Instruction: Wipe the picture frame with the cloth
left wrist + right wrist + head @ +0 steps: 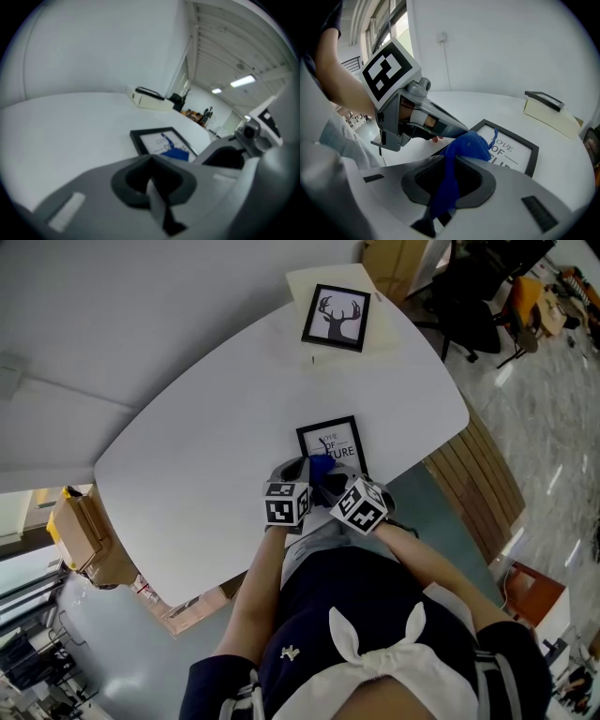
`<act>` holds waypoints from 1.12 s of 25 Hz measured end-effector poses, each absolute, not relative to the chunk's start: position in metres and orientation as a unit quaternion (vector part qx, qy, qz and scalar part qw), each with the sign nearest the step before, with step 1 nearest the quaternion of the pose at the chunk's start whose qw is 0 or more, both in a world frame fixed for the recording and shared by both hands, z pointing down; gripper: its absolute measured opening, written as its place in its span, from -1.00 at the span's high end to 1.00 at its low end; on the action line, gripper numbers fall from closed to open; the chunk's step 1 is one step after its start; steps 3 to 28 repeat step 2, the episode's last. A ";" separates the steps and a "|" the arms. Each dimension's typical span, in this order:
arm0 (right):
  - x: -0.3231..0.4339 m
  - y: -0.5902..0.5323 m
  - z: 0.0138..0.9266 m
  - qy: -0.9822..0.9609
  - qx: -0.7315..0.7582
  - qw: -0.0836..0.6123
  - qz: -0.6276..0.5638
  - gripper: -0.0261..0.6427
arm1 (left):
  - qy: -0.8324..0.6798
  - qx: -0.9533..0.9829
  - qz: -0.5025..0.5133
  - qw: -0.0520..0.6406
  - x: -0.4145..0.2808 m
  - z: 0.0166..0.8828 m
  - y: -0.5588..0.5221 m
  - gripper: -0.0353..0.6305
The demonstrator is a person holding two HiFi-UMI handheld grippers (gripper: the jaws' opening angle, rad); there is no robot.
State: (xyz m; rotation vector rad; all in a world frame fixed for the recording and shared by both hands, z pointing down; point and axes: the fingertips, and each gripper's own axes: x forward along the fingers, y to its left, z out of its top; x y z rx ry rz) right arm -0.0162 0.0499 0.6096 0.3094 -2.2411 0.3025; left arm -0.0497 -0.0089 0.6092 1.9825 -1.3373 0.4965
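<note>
A black picture frame (332, 441) with printed words lies flat near the table's front edge, also in the right gripper view (516, 151) and the left gripper view (157, 139). My right gripper (449, 185) is shut on a blue cloth (461, 150), whose bunched end rests on the frame's near-left corner (321, 468). My left gripper (151, 172) is shut with nothing between its jaws. It sits just left of the frame, its tip (461, 130) close beside the cloth. In the head view the left gripper (292, 470) and right gripper (336, 480) are side by side.
A second black frame with a deer silhouette (336, 317) lies on a flat beige box (375, 326) at the far side of the white table (206, 456). Office chairs (473, 306) stand beyond the table's right end. A cardboard box (80, 531) sits on the floor at left.
</note>
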 end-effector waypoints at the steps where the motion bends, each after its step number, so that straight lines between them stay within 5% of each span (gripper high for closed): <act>1: -0.016 0.050 0.609 -0.893 0.124 0.416 0.119 0.75 | -0.515 0.762 0.191 0.342 -0.050 0.609 -0.009 0.89; 28: -0.016 0.051 0.609 -0.893 0.125 0.415 0.118 0.75 | -0.515 0.762 0.191 0.342 -0.050 0.609 -0.008 0.89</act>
